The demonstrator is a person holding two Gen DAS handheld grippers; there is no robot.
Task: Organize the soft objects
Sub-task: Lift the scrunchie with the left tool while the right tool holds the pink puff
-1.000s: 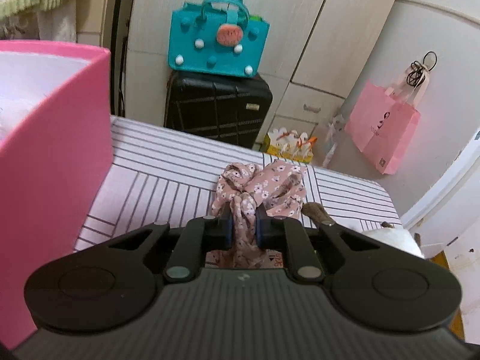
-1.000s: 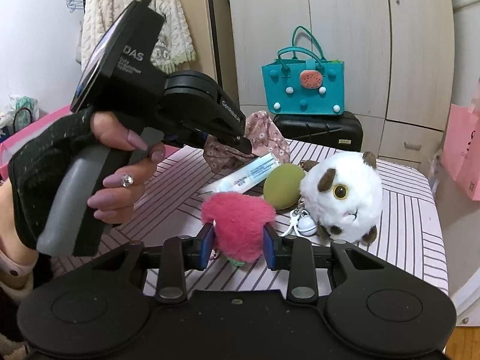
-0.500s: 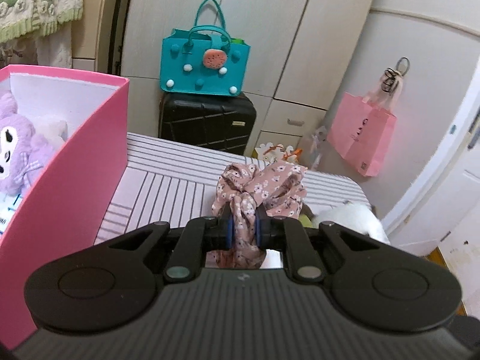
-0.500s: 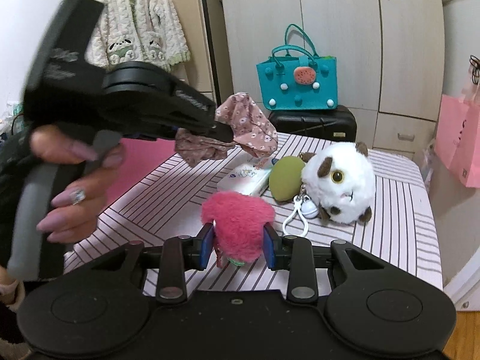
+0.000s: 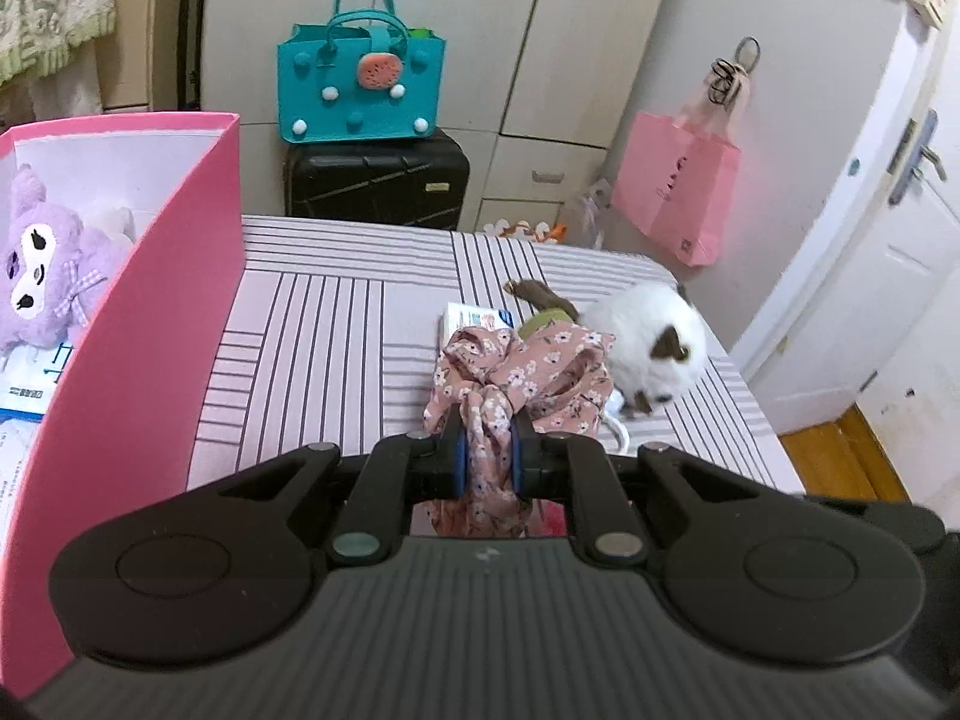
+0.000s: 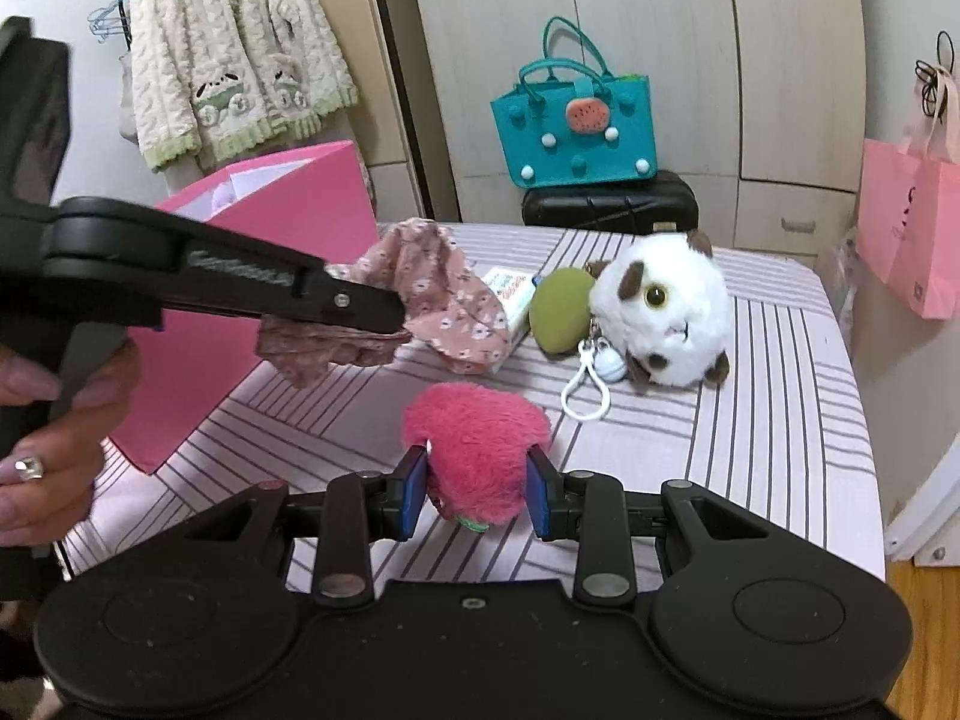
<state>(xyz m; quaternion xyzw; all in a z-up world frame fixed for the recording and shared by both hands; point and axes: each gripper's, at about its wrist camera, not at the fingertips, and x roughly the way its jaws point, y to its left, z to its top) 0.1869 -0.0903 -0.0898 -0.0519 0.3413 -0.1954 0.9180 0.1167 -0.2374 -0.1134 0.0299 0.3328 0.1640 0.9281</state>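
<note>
My left gripper (image 5: 487, 450) is shut on a pink floral scrunchie (image 5: 528, 372) and holds it in the air above the striped table; it also shows in the right wrist view (image 6: 444, 300), hanging from the left gripper (image 6: 396, 315). My right gripper (image 6: 477, 489) is shut on a fluffy pink plush (image 6: 480, 447) just above the table. A pink box (image 5: 150, 348) stands at the left, with a purple plush (image 5: 42, 264) inside. A white and brown plush (image 6: 666, 312) with a keyring lies on the table beside a green soft pad (image 6: 561, 309).
A small white and blue carton (image 6: 510, 288) lies by the green pad. The striped table (image 6: 780, 420) ends at the right over the wooden floor. Behind it stand a black suitcase (image 5: 378, 180) with a teal bag (image 5: 360, 96) on top. A pink paper bag (image 5: 678, 192) hangs on the wall.
My left gripper has risen and drawn back with the scrunchie, so the pink box's inside and the white plush now show. My right gripper still holds the pink plush in place.
</note>
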